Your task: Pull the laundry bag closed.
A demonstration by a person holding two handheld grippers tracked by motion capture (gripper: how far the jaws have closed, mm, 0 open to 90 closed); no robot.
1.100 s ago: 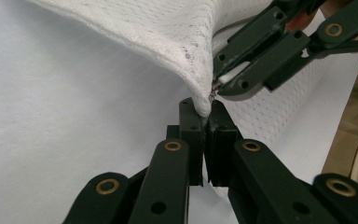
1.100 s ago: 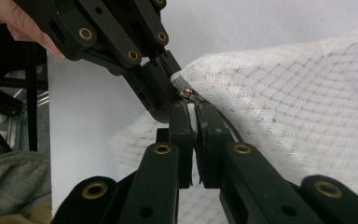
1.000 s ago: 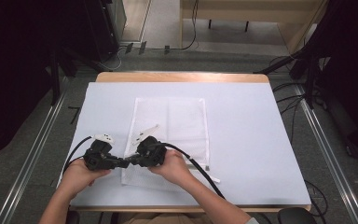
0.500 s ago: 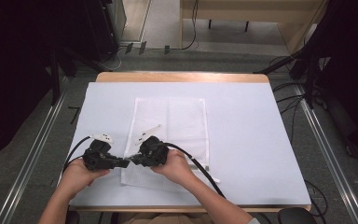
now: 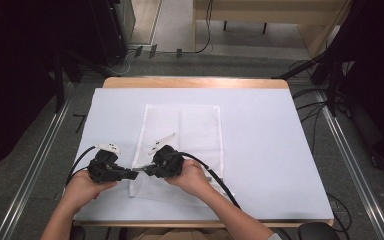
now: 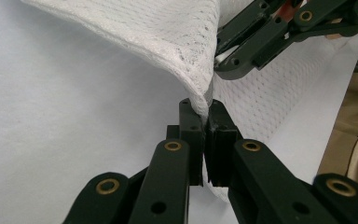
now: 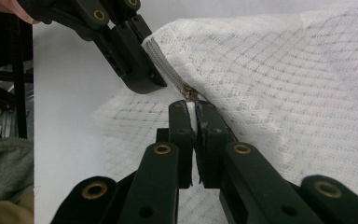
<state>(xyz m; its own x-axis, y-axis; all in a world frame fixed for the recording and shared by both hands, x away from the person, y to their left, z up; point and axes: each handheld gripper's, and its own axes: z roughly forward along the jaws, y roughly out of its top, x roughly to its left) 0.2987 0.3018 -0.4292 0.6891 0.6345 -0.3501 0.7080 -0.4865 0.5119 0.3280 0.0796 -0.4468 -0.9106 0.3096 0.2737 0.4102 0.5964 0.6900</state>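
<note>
Near left corner of the mesh bag (image 5: 180, 135) hidden under both hands and the grippers in the high view. Zipper pull (image 7: 189, 93) mostly buried between the right gripper (image 7: 195, 121) jaws, too small to make out. Bag cut off by top and right edges in the right gripper view; pinched edge lost inside the left gripper (image 6: 204, 122).

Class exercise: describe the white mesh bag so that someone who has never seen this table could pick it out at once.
Start at the table with its pale cover. Near its middle lies the white mesh bag, flat. Its woven net texture sets it apart from the smooth cover, and the left gripper and right gripper both pinch its near edge.
</note>
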